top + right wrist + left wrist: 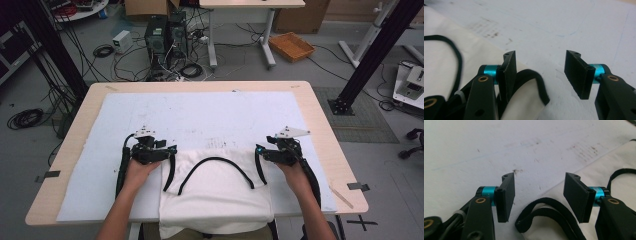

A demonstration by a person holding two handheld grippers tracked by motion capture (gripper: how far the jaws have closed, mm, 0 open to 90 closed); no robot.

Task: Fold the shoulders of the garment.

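High view: we have one white cloth bag lying flat at the near edge of the tabletop, on the white mat, its near part hanging over the edge toward the person. Long axis runs near-to-far; the top hem faces away from us. We count two black straps: one arched across the middle, one lying down the bag's left side. Left hand-held gripper sits at the bag's far-left corner, right hand-held gripper at the far-right corner, so each hand is nearest its own corner and the bag lies between them, slightly toward the person. Left gripper view: jaws stand apart, nothing pinched; a strap loop lies on the mat and cloth just below and between them, cloth edge running off to the right. Right gripper view: jaws also apart; the bag's corner with its black edging lies just beside the left jaw, on its inner side, not clamped as far as we can tell. Cloth spreads left of that jaw, bare mat ahead. Our read: both corners are free, and any re-grab means moving inward and down onto the hem.
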